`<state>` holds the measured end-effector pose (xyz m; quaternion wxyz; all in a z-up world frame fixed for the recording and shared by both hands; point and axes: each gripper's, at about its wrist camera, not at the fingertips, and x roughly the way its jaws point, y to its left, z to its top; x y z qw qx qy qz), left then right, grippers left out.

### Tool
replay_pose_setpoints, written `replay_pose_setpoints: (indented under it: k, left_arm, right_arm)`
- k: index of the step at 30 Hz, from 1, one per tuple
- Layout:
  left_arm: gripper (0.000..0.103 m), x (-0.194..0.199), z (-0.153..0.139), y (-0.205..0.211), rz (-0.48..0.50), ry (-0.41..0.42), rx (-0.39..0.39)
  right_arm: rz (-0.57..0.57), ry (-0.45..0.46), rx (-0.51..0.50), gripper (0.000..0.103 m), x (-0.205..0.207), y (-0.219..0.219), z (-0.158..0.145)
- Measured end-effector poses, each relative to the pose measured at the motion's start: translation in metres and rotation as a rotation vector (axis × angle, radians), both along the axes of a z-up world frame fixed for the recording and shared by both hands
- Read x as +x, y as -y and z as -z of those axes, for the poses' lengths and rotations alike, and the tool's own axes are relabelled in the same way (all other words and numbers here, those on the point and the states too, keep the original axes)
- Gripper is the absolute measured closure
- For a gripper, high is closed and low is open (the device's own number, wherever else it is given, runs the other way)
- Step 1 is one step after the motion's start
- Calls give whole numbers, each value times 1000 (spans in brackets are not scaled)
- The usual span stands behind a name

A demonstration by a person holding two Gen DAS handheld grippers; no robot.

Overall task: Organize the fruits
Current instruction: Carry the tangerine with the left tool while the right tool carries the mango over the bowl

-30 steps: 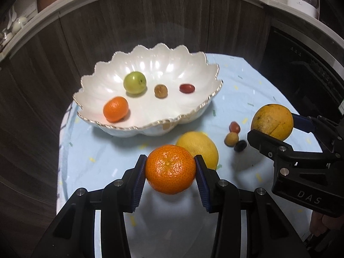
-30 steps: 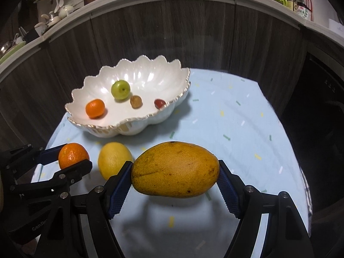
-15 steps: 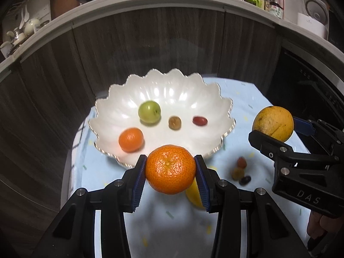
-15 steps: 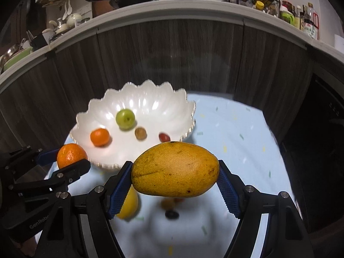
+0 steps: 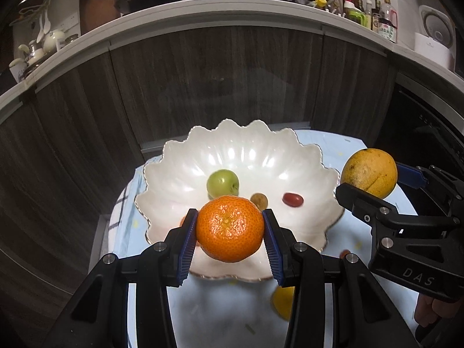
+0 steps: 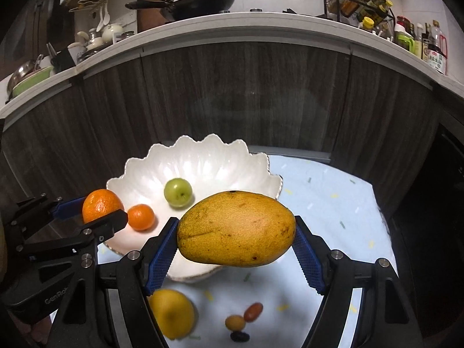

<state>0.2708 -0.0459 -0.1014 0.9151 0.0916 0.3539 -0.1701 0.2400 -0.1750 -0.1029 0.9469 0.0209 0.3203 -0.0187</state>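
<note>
My left gripper (image 5: pixel 230 233) is shut on an orange mandarin (image 5: pixel 230 228) and holds it above the near rim of the white scalloped bowl (image 5: pixel 174 179). My right gripper (image 6: pixel 236 242) is shut on a yellow mango (image 6: pixel 236 227), held above the bowl's (image 6: pixel 139 174) right front edge. In the bowl lie a green apple (image 5: pixel 222 183), a small brown fruit (image 5: pixel 259 200), a red cherry tomato (image 5: pixel 293 199) and a small mandarin (image 6: pixel 140 217). The left gripper with its mandarin (image 6: pixel 98 204) shows at the left of the right wrist view; the mango (image 5: pixel 368 173) shows at the right of the left wrist view.
On the light blue cloth (image 6: pixel 333 203) in front of the bowl lie a yellow lemon (image 6: pixel 171 313), a red tomato (image 6: pixel 253 311), a small yellow fruit (image 6: pixel 235 322) and a dark one (image 6: pixel 239 335). Dark wood cabinets (image 6: pixel 246 92) stand behind, under a cluttered counter.
Both grippers have risen and moved forward toward the bowl with their fruits. The bowl now lies right below them; the loose fruits have slid down and behind.
</note>
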Motion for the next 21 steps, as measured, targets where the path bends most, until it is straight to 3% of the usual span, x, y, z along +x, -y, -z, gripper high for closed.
replay_pose_setpoints:
  k: [21]
  left_arm:
    - [60, 52, 9, 7, -34, -26, -10]
  right_arm:
    - [-6, -34, -22, 27, 55, 14, 12]
